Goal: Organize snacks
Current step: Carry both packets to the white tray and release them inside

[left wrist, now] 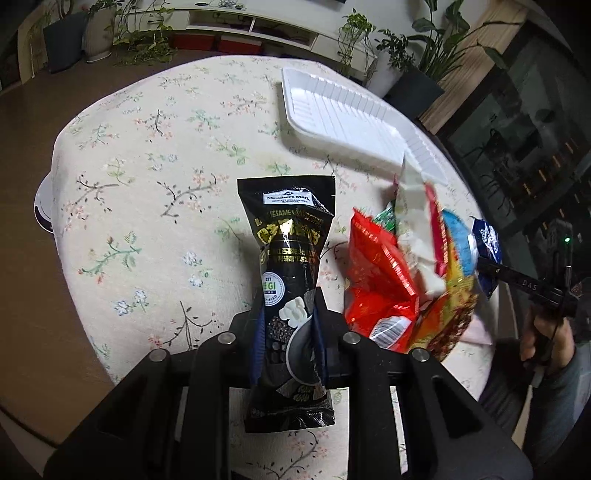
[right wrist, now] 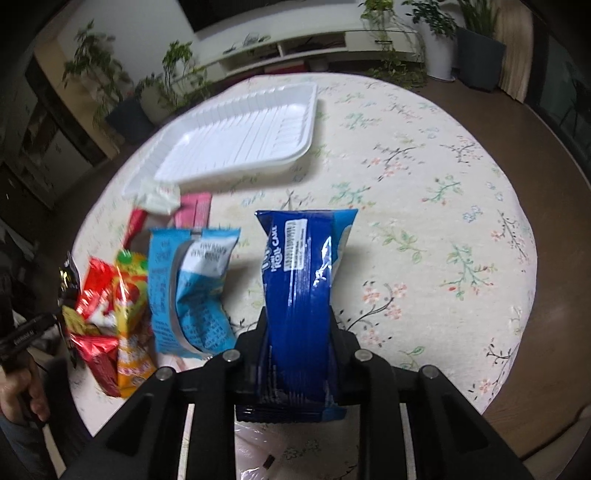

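Note:
My left gripper [left wrist: 286,314] is shut on a black sesame snack packet [left wrist: 286,258] and holds it upright above the floral tablecloth. My right gripper [right wrist: 299,328] is shut on a dark blue roll cake packet [right wrist: 299,295], also held above the table. The blue packet and right gripper also show at the right in the left wrist view [left wrist: 485,243]. A white ribbed tray [left wrist: 351,114] lies empty at the far side of the table; it also shows in the right wrist view [right wrist: 240,136].
A heap of snack packets lies near the tray: red [left wrist: 380,277], yellow-orange [right wrist: 131,314], light blue [right wrist: 192,284], pink [right wrist: 195,210] and white [right wrist: 159,195]. The round table [left wrist: 147,166] drops to brown floor. Potted plants [left wrist: 417,62] and a low cabinet [left wrist: 240,22] stand behind.

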A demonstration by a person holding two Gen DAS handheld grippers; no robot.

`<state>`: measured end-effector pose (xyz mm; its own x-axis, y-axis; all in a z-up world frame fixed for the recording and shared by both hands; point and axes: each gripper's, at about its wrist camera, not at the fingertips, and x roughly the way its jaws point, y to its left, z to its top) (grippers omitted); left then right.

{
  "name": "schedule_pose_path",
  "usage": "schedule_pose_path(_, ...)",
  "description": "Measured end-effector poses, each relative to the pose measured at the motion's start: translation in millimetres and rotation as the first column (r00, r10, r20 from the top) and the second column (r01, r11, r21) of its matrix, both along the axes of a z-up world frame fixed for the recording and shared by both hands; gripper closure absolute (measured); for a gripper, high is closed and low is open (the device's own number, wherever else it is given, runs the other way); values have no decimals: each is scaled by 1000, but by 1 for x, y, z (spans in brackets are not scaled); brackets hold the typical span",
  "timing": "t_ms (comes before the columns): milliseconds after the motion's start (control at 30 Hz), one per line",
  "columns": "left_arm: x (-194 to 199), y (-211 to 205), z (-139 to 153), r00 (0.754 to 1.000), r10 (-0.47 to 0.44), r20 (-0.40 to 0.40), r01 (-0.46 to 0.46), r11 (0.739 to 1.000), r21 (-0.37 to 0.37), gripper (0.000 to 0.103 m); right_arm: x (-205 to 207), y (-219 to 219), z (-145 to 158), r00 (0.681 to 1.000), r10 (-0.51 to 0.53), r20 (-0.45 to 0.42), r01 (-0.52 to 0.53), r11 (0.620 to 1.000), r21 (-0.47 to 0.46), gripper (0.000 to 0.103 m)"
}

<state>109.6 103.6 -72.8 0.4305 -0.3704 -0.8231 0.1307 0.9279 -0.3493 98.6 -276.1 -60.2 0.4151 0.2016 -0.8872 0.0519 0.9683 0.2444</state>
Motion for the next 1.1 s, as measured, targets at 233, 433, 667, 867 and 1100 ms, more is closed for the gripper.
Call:
schedule_pose_path(233, 19, 13, 42, 998, 7, 56, -4, 998, -59, 84, 11, -28, 15, 997, -66, 47, 62, 995, 72, 77)
schedule_pose_path(433, 79, 0, 96, 989, -37, 142, 38, 999, -5, 84, 48, -38, 43, 988, -96, 120, 82, 990, 119, 77)
schedule_pose_path(667, 187, -46, 122, 984, -107, 145, 101, 994, 47, 84, 128, -14, 69, 981, -39, 191, 8, 986, 164, 77)
schedule_pose_path(867, 255, -91, 85, 987, -151, 50, 145, 984, 104, 84, 194, 22, 50, 991, 32, 132, -49, 990, 129, 77)
schedule_pose_path(1100, 274, -112, 24, 986, -149, -72, 158, 976, 149, 84, 224, 37, 1, 996, 89, 28, -90, 995, 37, 77)
